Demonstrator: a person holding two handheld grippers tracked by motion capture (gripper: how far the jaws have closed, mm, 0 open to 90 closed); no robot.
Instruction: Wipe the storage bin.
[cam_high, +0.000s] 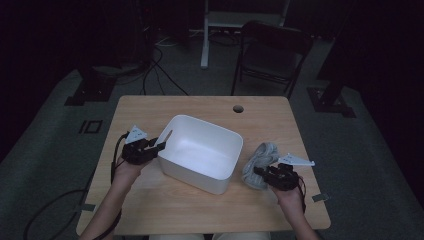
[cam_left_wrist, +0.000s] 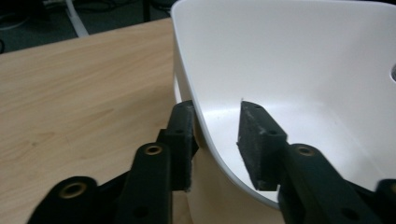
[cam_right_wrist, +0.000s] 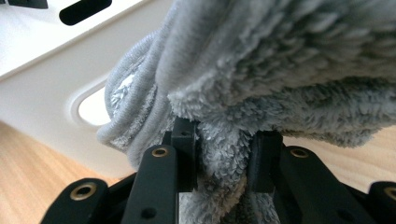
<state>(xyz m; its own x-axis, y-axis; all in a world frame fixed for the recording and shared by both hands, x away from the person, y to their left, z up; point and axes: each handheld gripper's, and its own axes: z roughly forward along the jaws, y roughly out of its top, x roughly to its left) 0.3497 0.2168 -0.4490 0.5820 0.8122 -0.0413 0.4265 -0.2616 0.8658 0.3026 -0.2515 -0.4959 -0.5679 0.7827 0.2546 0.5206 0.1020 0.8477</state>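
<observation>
A white tub (cam_high: 200, 152) sits mid-desk (cam_high: 150, 200), between the two hands; a dark folding chair (cam_high: 272, 52) and floor cables lie beyond the far edge, well apart from the work. A round hole (cam_high: 238, 108) marks the desk near its back edge. The left gripper (cam_high: 156, 146) straddles the tub's near-left rim, one jaw outside against the wall, the other inside and clear of it, spread apart. The right gripper (cam_high: 259, 171) pinches a fold of the grey fluffy towel (cam_high: 260, 157), which lies just beside the tub's right wall.
</observation>
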